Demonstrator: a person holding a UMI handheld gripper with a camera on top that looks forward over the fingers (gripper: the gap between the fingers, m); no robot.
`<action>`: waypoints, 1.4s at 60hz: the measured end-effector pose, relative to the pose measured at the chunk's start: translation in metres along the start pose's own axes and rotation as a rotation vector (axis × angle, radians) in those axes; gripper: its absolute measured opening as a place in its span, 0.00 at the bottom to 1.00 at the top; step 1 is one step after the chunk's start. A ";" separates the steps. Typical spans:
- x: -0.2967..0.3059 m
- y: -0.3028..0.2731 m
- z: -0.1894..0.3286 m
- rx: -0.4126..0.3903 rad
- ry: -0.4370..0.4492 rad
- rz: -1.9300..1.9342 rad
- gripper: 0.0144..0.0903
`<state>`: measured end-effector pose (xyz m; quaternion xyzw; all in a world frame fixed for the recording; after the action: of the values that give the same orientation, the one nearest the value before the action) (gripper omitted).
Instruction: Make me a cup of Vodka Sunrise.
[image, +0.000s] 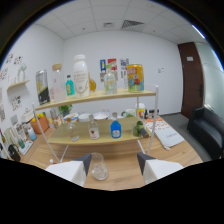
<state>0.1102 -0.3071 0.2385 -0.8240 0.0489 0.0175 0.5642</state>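
Glass cup (99, 169) between open gripper (114, 162) fingers | shelf (95, 97) labels unreadable

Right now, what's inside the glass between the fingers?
The glass stands on the table between the open gripper fingers. It seems to hold pale ice-like lumps near the bottom; whether any liquid is in it can't be told.

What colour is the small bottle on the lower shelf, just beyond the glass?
Blue bottle, white cap; gripper view.
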 end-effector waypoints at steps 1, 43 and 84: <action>0.004 -0.011 0.001 0.014 0.001 0.007 0.94; 0.071 -0.221 0.134 0.226 -0.041 -0.037 0.52; 0.053 -0.187 0.025 0.294 -0.025 -0.051 0.47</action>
<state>0.1823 -0.2201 0.3988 -0.7331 0.0229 0.0061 0.6797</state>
